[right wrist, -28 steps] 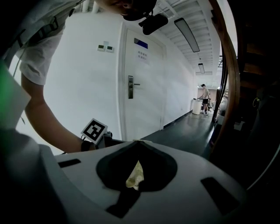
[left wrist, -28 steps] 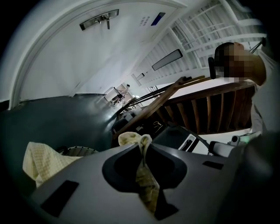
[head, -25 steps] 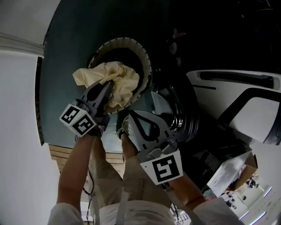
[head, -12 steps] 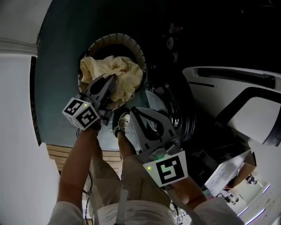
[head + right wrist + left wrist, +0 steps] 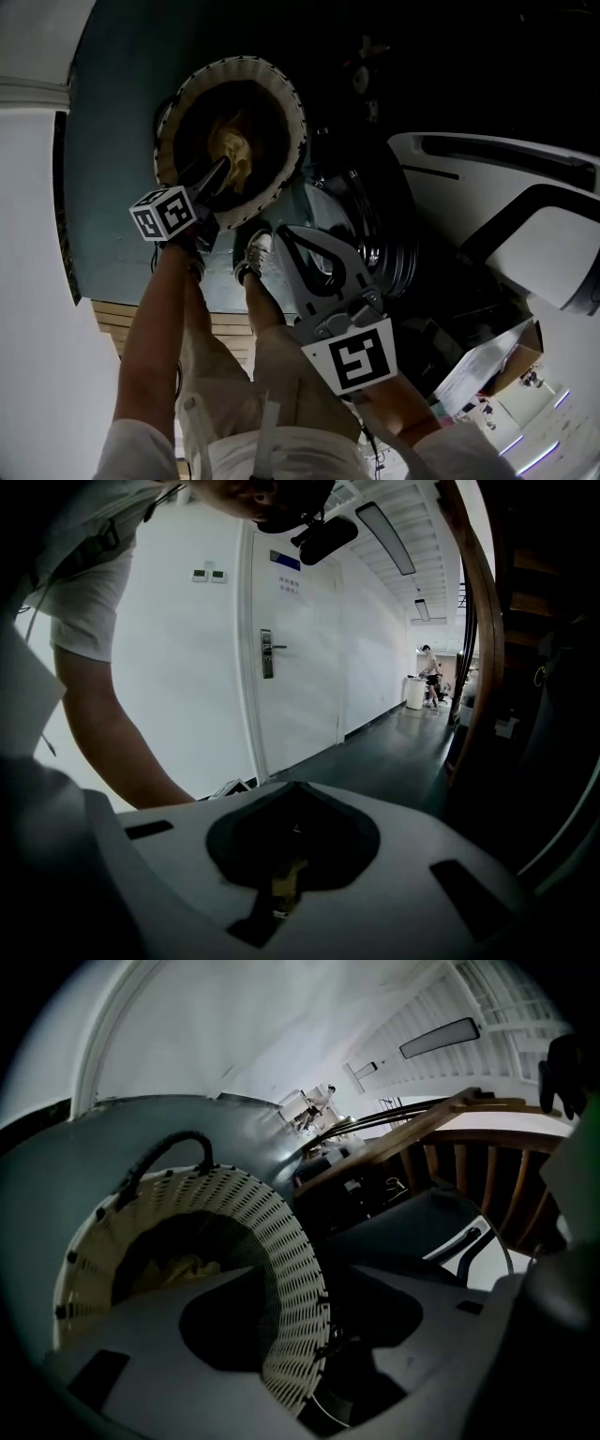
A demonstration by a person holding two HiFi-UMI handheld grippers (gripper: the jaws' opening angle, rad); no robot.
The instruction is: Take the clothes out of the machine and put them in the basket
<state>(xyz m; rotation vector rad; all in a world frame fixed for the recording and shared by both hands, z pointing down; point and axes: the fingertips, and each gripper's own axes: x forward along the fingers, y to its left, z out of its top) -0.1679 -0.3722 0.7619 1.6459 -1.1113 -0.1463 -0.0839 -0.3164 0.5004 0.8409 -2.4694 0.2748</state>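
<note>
Change: cloth no longer pinched. left gripper fingers opening, empty; cloth lies below them in basket (rim just beside fingertips). right gripper fingers pressed together, open floor ahead.

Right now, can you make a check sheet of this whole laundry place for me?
Surface: dark teal floor.
Job's things: white holed basket stands on the floor; yellow cloth lies inside it; washing machine is beside it.
Clutter: cardboard box with papers, near the machine.
Grippers: left gripper over the basket, jaws opening, nothing between them; right gripper beside the basket, jaws together.
Cables: nothing seen.
Surroundings: wooden railing; white door.
</note>
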